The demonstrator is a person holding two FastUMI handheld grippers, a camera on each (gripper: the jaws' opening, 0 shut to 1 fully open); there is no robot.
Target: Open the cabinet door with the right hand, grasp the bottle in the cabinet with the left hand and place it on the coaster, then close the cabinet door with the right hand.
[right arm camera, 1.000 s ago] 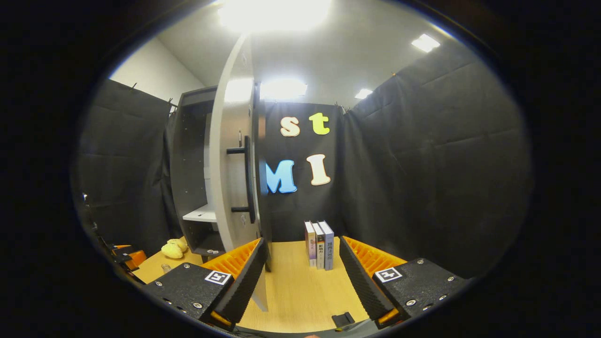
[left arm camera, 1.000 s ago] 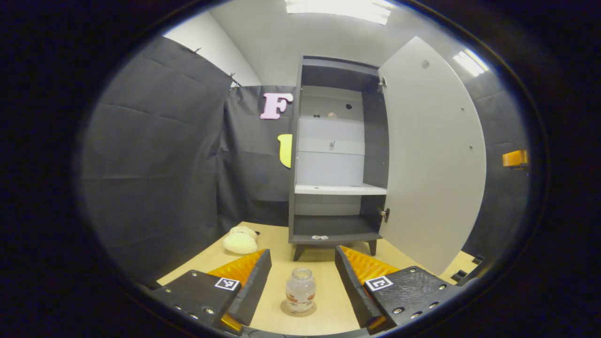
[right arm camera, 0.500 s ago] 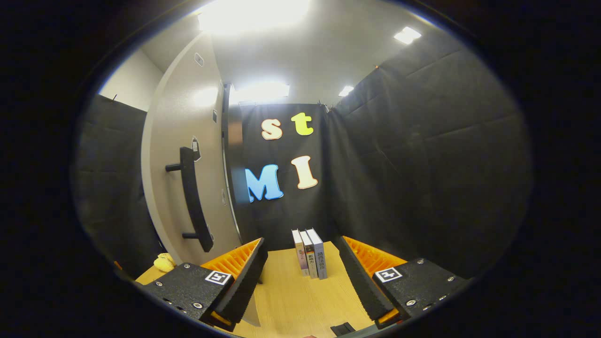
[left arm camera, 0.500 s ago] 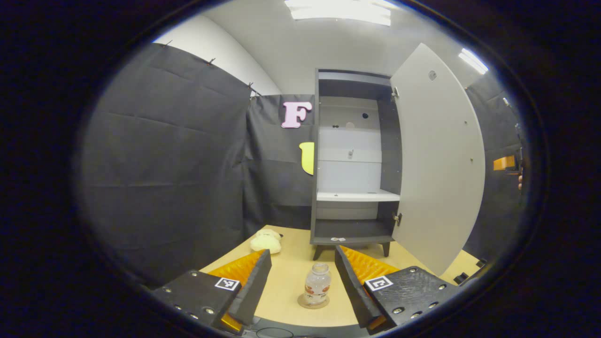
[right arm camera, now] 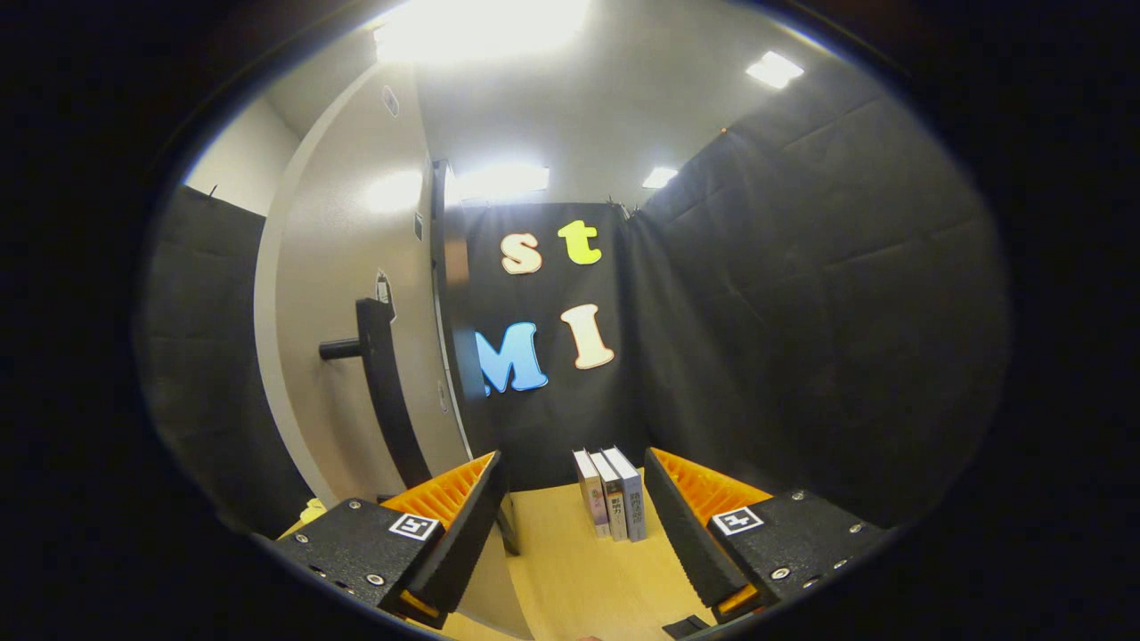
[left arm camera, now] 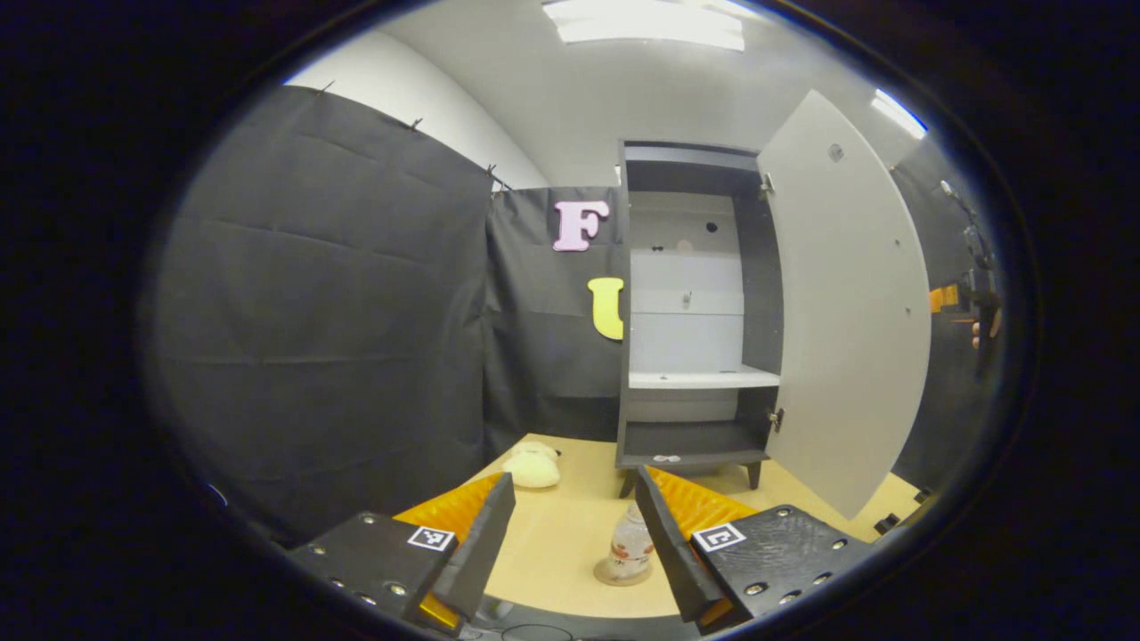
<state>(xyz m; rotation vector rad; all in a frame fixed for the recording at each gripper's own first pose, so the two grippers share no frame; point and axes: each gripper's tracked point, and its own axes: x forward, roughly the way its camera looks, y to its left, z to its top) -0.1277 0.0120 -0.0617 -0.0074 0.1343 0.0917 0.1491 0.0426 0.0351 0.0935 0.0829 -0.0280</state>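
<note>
A small clear bottle stands upright on a round coaster on the wooden table. My left gripper is open, drawn back from the bottle, whose right side is hidden behind the right finger. Beyond it the dark cabinet stands with bare shelves, its pale door swung wide to the right. In the right gripper view the door's outer face is close at the left, with its black bar handle just left of my open right gripper. Nothing is between either pair of fingers.
A cream plush toy lies on the table left of the cabinet. Three books stand upright against the back wall ahead of the right gripper. The other gripper and a hand show past the door's edge.
The left gripper has pulled back and turned left, so the bottle now sits toward its right finger. The right gripper has come round to the door's outer face, nearer the handle.
</note>
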